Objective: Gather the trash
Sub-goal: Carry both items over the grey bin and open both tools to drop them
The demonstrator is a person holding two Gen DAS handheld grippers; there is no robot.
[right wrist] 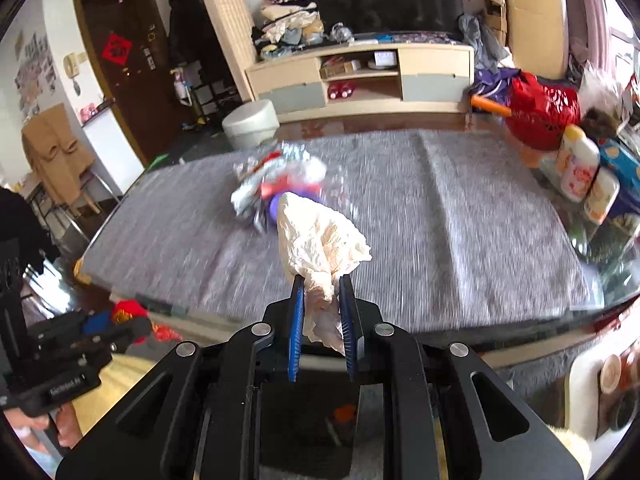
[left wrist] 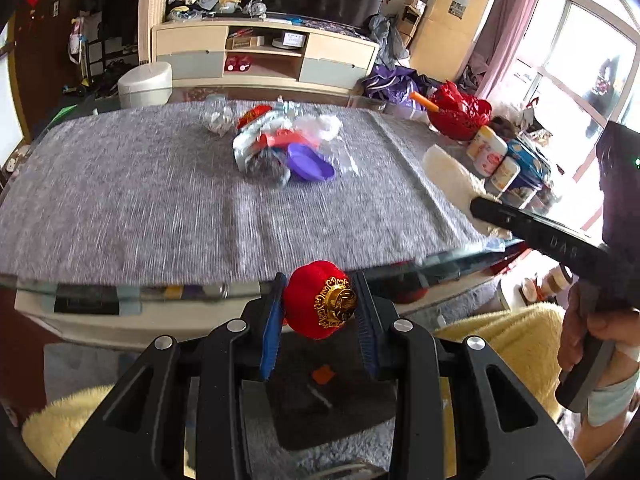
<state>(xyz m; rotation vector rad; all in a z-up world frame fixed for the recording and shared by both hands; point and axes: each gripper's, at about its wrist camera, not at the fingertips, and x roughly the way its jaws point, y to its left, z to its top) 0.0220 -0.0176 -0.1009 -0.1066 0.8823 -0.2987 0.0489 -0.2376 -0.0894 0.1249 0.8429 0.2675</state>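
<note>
Surface (left wrist: 120, 208) w/ trash pile (left wrist: 280, 148) mid, toward far edge. Left hand-held gripper (left wrist: 320, 312) grasps a red lantern (left wrist: 320, 300) off the near edge; right hand-held gripper (right wrist: 322, 320) grasps crumpled paper (right wrist: 320, 236) above it. Carry step, prob.; next needs a bin, likely the dark one (right wrist: 308, 424) below, then release both.

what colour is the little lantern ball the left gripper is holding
Red, with an ornate gold cap; the lantern ball shows best in the left wrist view, clamped in the left gripper.

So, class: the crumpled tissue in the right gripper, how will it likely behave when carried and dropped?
The crumpled tissue looks thin and creased, so it is probably very light and may flutter down. It droops to one side above the right gripper, suggesting it is floppy. Its wrinkled surface is pinched between the jaws, so slipping seems unlikely.
</note>
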